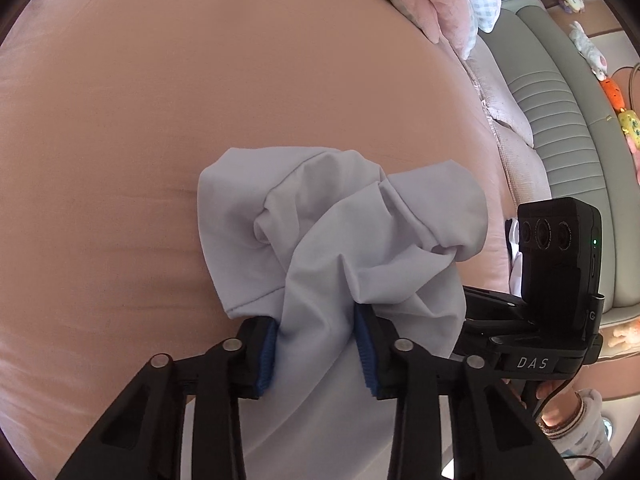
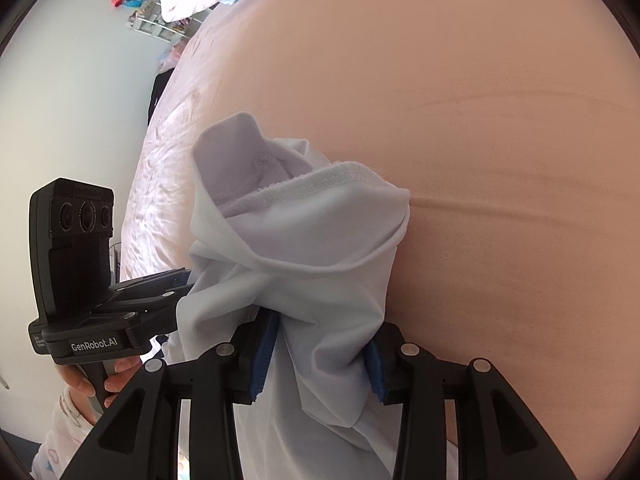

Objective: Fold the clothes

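The left claw [image 1: 320,354], black with blue ribbed pads [image 1: 267,354], is clamped on a bunch of pale grey-white soft cloth [image 1: 332,240]. At its 3 o'clock sits the right claw [image 2: 320,354], closed on the same cloth. Bare hands [image 2: 116,376] grip both black handles, wrists in pale printed sleeves [image 1: 592,420].

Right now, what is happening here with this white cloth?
A person holds a gripper in each hand. The left gripper and the right gripper are both shut on the same white garment, which hangs bunched above the pink bed sheet. It is not yet folded or spread flat.
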{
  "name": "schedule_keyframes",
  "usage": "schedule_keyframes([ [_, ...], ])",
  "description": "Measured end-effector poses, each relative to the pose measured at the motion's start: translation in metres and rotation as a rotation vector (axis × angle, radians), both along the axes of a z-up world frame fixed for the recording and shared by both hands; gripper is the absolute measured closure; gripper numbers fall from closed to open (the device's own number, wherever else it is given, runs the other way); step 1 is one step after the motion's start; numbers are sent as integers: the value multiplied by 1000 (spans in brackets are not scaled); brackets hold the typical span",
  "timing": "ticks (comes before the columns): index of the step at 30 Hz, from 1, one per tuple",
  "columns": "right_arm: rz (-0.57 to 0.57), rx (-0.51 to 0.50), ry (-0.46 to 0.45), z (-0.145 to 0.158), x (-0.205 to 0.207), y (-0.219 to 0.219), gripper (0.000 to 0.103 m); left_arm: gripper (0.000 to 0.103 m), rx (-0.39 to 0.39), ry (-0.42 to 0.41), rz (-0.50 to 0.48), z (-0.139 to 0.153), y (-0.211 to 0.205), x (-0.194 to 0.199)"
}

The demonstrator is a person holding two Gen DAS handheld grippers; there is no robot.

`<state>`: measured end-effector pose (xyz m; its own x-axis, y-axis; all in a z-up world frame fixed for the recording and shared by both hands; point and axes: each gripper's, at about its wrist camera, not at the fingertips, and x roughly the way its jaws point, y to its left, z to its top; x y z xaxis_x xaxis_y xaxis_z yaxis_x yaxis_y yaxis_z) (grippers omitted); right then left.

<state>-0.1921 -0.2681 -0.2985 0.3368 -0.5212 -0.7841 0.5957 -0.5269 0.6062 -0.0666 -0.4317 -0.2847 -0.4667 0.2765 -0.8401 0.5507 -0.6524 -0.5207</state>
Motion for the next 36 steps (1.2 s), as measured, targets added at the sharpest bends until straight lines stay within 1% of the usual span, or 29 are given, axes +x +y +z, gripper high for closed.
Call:
schedule_keyframes([
  [1, 0, 6, 9, 1, 1, 0, 64, 81, -37, -5, -11, 3, 4, -2],
  [2, 3, 13, 22, 2, 2, -1, 64, 82, -75, -11, -21, 5, 7, -4],
  [3, 17, 25, 60, 5, 6, -4, 66, 84, -112, -16, -31, 8, 11, -6],
  [5, 60, 45, 187, 16, 18, -5, 75, 86, -185, -20, -37, 16, 21, -12],
  [6, 81, 55, 254, 22, 24, -5, 77, 87, -218, -17, -37, 22, 25, -12],
  [8, 124, 79, 417, 35, 37, -2, 86, 88, -276, -20, -39, 31, 30, -12],
  [9, 154, 98, 508, 41, 47, -5, 87, 88, -305, -21, -40, 36, 32, -12],
  [11, 211, 134, 684, 51, 65, -10, 90, 89, -319, -22, -24, 40, 29, -9],
  [13, 261, 154, 814, 57, 81, -14, 92, 89, -335, -29, -5, 45, 27, -8],
  [14, 281, 163, 871, 60, 89, -16, 93, 89, -330, -27, 8, 47, 25, -9],
  [16, 291, 174, 928, 66, 99, -20, 93, 90, -316, -19, 29, 52, 23, -8],
  [20, 283, 180, 987, 73, 105, -31, 95, 90, -316, 8, 53, 63, 21, 0],
  [22, 281, 196, 1022, 73, 107, -37, 97, 90, -335, 13, 64, 68, 22, 5],
  [23, 276, 214, 1042, 71, 106, -36, 98, 90, -347, 14, 69, 71, 21, 11],
  [25, 252, 257, 1076, 67, 100, -39, 99, 90, -373, 8, 90, 72, 22, 10],
  [27, 200, 315, 1077, 65, 84, -33, 102, 90, -392, -20, 122, 71, 15, 13],
  [28, 170, 337, 1068, 64, 73, -29, 102, 91, -403, -35, 140, 70, 12, 14],
  [29, 149, 356, 1050, 62, 63, -26, 102, 91, -434, -50, 155, 70, 8, 16],
  [30, 135, 358, 1004, 61, 52, -21, 102, 91, -464, -64, 169, 70, 5, 17],
  [33, 96, 358, 869, 59, 24, -6, 102, 91, -457, -65, 155, 72, 1, 18],
  [34, 96, 342, 837, 58, 22, -5, 102, 91, -450, -58, 146, 74, 1, 19],
  [36, 94, 310, 772, 57, 20, -2, 102, 91, -493, -57, 126, 79, 5, 12],
])
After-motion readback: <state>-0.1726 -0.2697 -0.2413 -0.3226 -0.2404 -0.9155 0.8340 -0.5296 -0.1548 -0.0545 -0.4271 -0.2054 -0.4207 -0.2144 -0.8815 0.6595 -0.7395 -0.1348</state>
